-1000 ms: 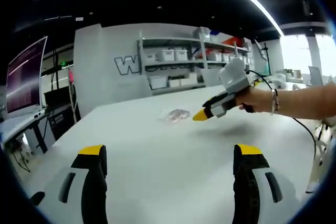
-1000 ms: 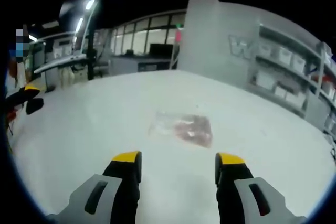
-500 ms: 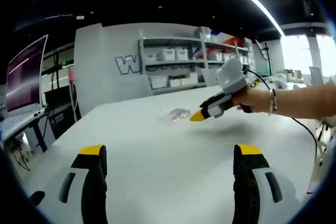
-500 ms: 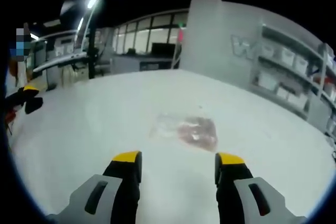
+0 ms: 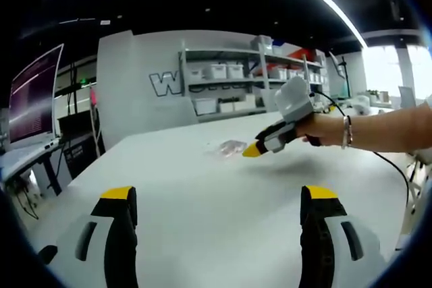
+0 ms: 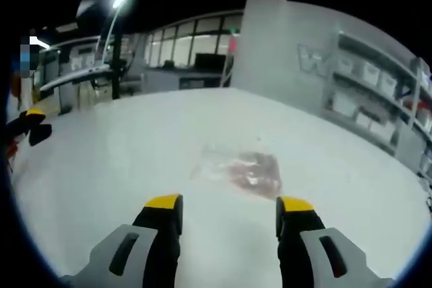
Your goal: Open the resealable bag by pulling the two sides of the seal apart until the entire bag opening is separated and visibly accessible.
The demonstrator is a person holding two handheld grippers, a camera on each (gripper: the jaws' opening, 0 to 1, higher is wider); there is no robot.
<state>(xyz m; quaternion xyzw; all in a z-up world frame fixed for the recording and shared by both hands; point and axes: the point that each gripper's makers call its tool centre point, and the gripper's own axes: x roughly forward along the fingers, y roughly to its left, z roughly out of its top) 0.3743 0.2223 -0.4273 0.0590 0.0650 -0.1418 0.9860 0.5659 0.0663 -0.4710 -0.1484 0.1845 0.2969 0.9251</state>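
A person's bare forearm is reaching out over the white table (image 5: 202, 214), the hand (image 5: 322, 129) wrapped around the right gripper (image 5: 251, 150) and tipping its yellow nose down toward the one resealable bag (image 6: 237, 168). In the right gripper view its two jaws are standing wide apart with nothing between them, and the bag is lying flat on the table just beyond their tips, clear plastic with something reddish inside. I cannot tell from here whether its seal is parted at all.

The left gripper (image 5: 219, 197) is hanging well back from the bag, jaws spread wide and holding nothing; in the right gripper view its tip is peeking in far off to the bag's side.

There is plenty of bare tabletop on every side of the bag, and the table's edges are well away from it. Beyond the bag, past the far edge, a shelving unit (image 5: 233, 89) is carrying rows of white bins.
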